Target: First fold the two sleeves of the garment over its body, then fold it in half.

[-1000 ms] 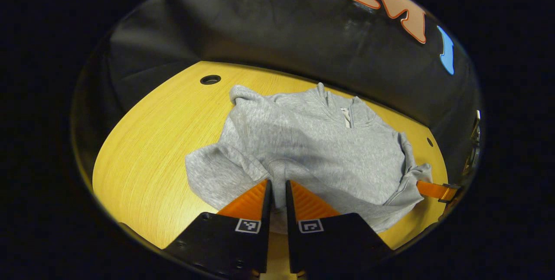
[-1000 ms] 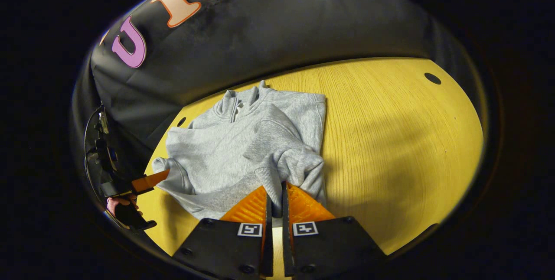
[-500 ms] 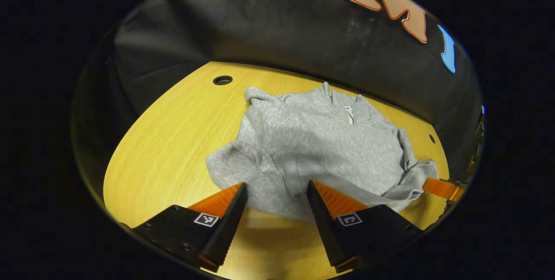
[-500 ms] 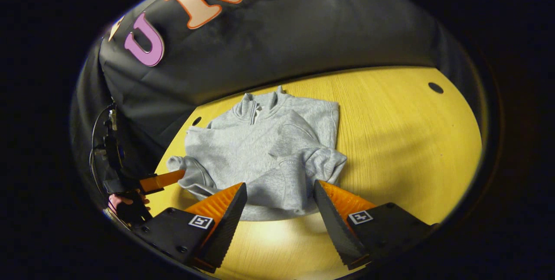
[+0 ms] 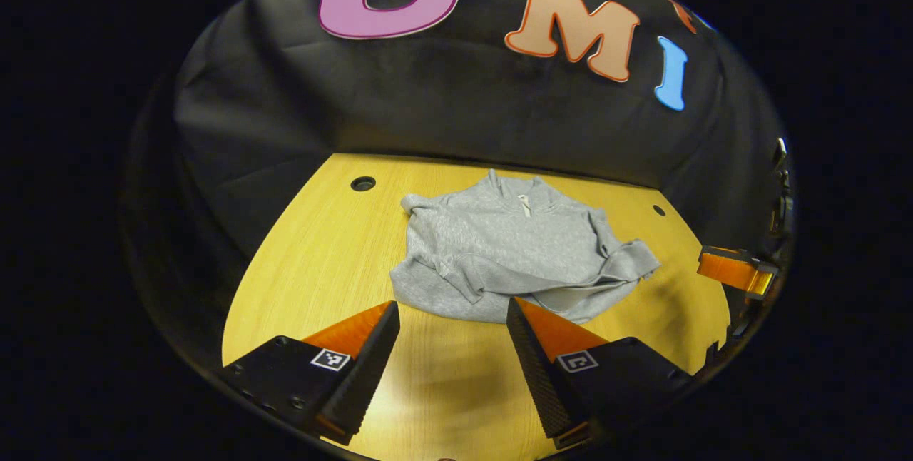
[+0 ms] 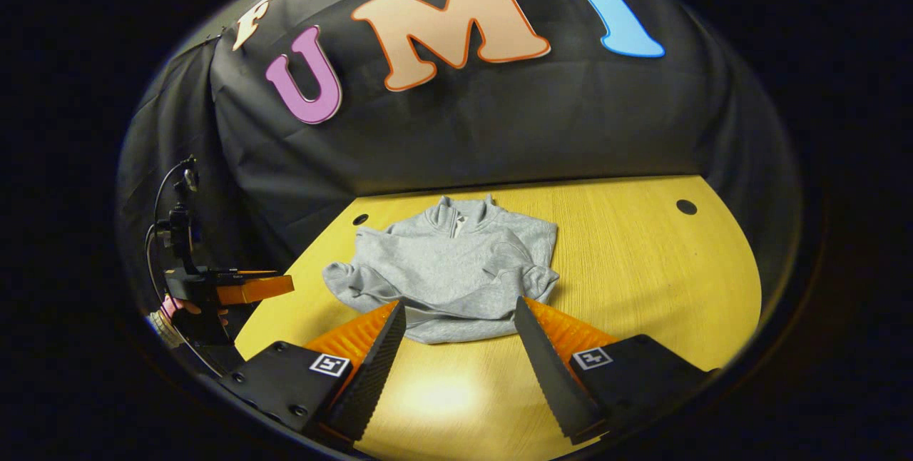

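Note:
A grey zip-neck sweatshirt [image 5: 521, 254] lies on the yellow wooden table [image 5: 307, 268], collar toward the wall. Both sleeves are drawn in over its body, rumpled, with their cuffs near the front edge. My left gripper [image 5: 451, 307] hovers open just short of the near hem, touching nothing. In the right gripper view the sweatshirt [image 6: 449, 268] sits past my right gripper [image 6: 458, 304], which is also open and free of the cloth. The left gripper [image 6: 242, 288] hangs over the table's left edge, held by a hand [image 6: 182, 307]. A finger [image 5: 735, 268] of the right gripper pokes in at the far right.
Round cable holes [image 5: 363, 183] [image 5: 654, 210] pierce the table near the back corners. The black cloth wall rises directly behind the garment's collar. Bare tabletop [image 6: 642, 268] stretches to the right of the sweatshirt and in front of it.
Both grippers were shut on the garment's near edge a second ago. They opened, let the cloth drop, and have since pulled back and up, away from the sweatshirt.

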{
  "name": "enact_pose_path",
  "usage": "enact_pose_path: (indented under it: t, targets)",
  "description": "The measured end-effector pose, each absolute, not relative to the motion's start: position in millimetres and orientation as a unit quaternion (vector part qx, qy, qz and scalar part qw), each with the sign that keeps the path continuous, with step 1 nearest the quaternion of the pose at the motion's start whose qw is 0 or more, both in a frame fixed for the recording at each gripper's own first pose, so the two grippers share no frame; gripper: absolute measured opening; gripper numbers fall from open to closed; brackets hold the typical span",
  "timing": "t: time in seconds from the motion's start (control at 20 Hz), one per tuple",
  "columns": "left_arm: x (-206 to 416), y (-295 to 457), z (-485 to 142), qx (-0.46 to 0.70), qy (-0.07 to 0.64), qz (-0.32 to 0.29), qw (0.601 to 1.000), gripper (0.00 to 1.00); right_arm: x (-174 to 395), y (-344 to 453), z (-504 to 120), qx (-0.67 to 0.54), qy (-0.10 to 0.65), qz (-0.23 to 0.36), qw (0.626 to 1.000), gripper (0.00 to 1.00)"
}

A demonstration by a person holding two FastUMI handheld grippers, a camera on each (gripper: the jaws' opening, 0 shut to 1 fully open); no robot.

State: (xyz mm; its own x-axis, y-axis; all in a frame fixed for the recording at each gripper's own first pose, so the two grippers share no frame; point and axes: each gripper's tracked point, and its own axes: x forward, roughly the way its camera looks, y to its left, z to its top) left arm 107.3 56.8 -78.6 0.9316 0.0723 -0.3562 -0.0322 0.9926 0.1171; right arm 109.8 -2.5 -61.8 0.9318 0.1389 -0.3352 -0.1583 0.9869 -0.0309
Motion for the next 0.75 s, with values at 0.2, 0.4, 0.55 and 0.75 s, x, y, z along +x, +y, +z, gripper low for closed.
enact_pose_path:
  t: [0.2,0.4,0.55,0.75]
  targets:
    - [58.2,47.4,-70.3,0.059,0.165,0.016,0.984,0.89,62.1,9.5,-46.3,-0.033,0.14,0.064,0.988,0.97]
    - [19.0,47.1,-86.3,0.051,0.175,0.019,0.983,0.89,25.9,25.5,-58.8,-0.023,0.13,0.055,0.99,0.97]
    - [4.0,43.2,-95.2,0.052,0.18,0.016,0.982,0.89,11.7,35.2,-72.7,-0.029,0.136,0.052,0.989,0.97]
    - [-4.2,37.5,-102.9,0.049,0.188,0.011,0.981,0.89,3.2,45.3,-83.0,-0.024,0.144,0.055,0.988,0.97]
